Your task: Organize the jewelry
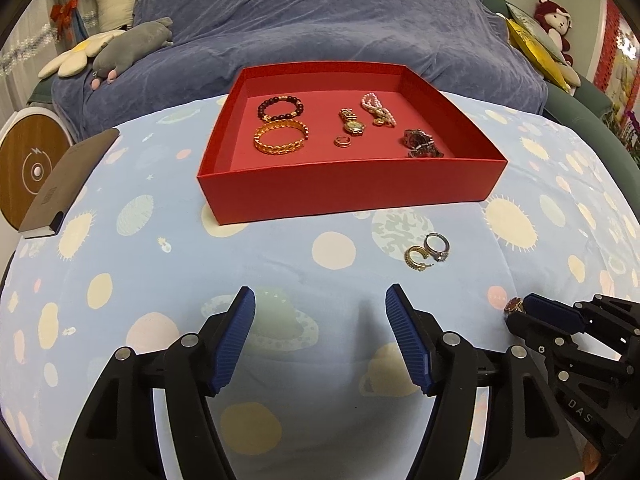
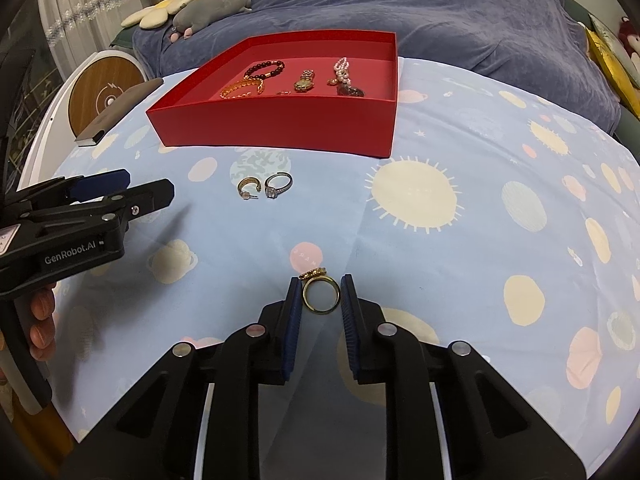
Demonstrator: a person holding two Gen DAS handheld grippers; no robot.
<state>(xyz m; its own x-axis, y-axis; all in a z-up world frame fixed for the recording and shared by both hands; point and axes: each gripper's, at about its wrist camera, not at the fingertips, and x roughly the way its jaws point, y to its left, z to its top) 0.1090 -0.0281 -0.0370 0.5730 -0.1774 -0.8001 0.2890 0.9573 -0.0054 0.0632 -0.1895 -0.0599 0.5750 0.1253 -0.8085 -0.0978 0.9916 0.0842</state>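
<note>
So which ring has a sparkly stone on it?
The silver ring lying beside the gold hoop earring, in front of the red box.

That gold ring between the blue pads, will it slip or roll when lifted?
The gold ring with an ornate top looks rigid and light. Its smooth round band may pivot between the right hand-held gripper's ribbed pads. If dropped, it could roll on the cloth.

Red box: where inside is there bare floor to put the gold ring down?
In the red box, the near strip behind the front wall and the left edge beside the gold bracelet are bare. The far middle and right are crowded: watch, pearls, second watch. The right gripper holds the ring.
</note>
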